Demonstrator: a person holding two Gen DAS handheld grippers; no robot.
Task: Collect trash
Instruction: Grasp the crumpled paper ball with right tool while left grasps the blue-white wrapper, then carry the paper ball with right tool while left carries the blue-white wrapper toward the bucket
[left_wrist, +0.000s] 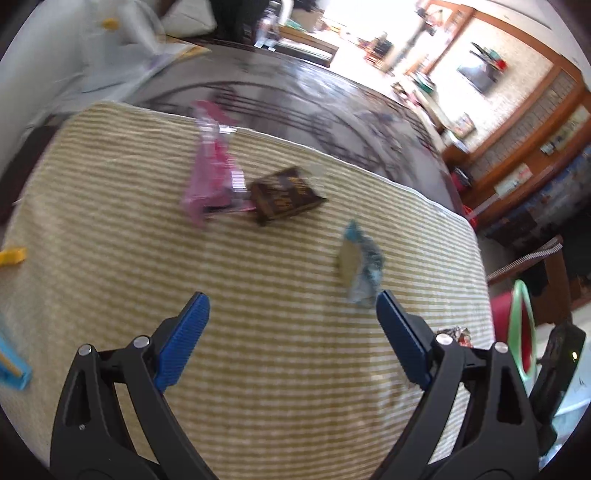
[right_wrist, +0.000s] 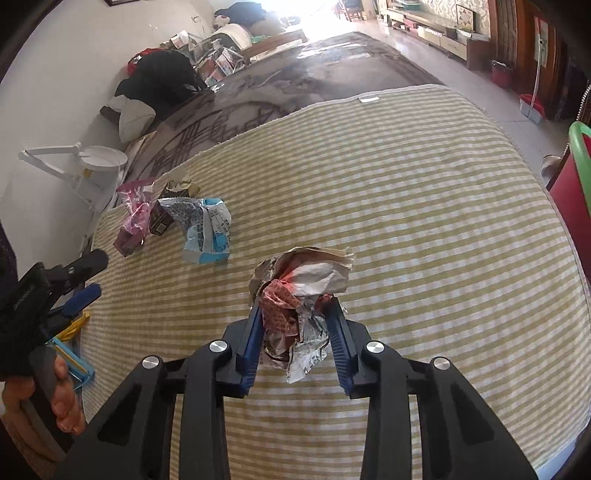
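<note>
**Right gripper pinches a crumpled wrapper on a striped cloth**

A yellow-and-white striped cloth (right_wrist: 424, 206) covers a flat surface with a dark patterned rug (right_wrist: 332, 70) beyond its far edge. In the right wrist view, the right gripper (right_wrist: 297, 314) has its blue pads pressed on a crumpled red-and-silver wrapper (right_wrist: 299, 295), near the middle of the cloth. Further left lie a light blue wrapper (right_wrist: 207, 232), a small brown box (right_wrist: 160, 221) and a pink wrapper (right_wrist: 135, 214), close together. The left gripper (left_wrist: 291, 306) hangs above the cloth with its jaws spread wide and nothing between them; the light blue wrapper lies just beside its right fingertip. A red bin with a green rim (right_wrist: 580, 173) stands at the right edge.
</note>
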